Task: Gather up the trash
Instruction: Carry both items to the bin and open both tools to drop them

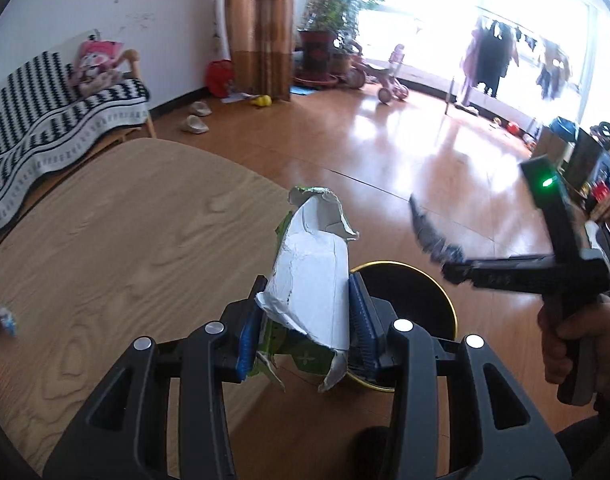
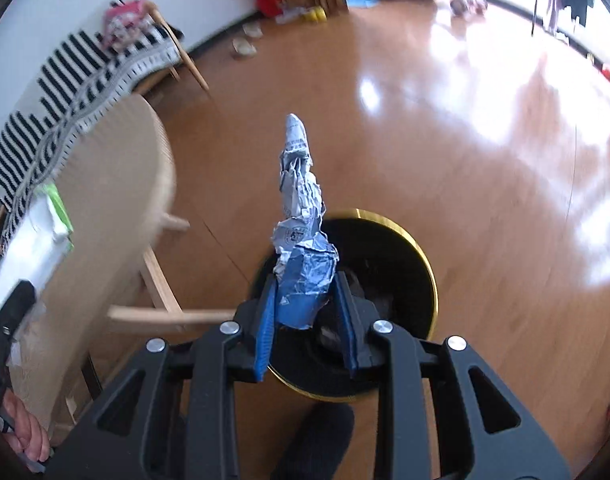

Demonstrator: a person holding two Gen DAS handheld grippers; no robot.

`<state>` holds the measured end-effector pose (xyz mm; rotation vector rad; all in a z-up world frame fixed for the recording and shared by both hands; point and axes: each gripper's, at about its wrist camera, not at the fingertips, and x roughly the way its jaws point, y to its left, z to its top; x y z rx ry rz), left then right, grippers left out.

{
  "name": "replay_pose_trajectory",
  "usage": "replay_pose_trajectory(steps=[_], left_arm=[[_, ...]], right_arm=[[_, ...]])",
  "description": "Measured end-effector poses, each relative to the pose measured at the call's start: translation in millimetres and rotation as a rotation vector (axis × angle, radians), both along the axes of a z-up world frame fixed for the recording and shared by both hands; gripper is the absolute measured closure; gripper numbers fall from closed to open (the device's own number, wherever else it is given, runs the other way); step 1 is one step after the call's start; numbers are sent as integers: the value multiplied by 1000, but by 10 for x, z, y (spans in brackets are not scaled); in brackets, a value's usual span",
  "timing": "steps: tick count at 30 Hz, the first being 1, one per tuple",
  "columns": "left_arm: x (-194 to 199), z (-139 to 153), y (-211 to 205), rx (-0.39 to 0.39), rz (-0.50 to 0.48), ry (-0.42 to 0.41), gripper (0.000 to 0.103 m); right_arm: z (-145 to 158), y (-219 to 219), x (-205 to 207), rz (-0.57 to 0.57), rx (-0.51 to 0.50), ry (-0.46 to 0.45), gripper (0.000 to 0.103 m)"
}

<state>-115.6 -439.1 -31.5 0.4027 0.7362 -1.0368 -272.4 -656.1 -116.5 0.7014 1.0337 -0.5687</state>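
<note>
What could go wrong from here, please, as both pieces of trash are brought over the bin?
1. The torn white carton in the left gripper sticks out well past the jaws, still partly above the table edge; released now, it might miss the black gold-rimmed bin.
2. The crumpled blue wrapper in the right gripper is long and could catch the bin's rim.
3. Both grippers converge over one bin and might collide.
</note>
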Motion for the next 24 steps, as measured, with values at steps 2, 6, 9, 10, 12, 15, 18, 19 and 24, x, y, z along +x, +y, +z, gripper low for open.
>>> replay_pose_trajectory(steps=[2, 6, 9, 10, 12, 15, 18, 19, 24], left_arm=[[-39, -51, -66, 11, -14, 1, 63], [-75, -113, -145, 22, -28, 9, 63], [-64, -129, -180, 24, -29, 12, 63], [-55, -133, -182, 23, -29, 16, 63], [-59, -139, -193, 22, -27, 20, 63], [-42, -147, -229, 25, -27, 24, 63], [-38, -173, -249, 28, -29, 30, 63], [-41, -189, -258, 29, -30, 33, 63], [-59, -255, -348, 38, -49, 50, 63]], right_arm=[[-181, -20, -13, 15, 47, 60, 75], [-349, 18, 84, 27, 83, 122, 75], [-352, 2, 136, 25, 89, 123, 75], [-342, -1, 164, 25, 89, 121, 75], [-318, -7, 181, 25, 87, 115, 75], [-251, 5, 165, 26, 82, 109, 75], [-230, -22, 187, 23, 56, 115, 42], [-214, -17, 188, 21, 44, 114, 35], [-148, -98, 108, -32, 36, 92, 31]])
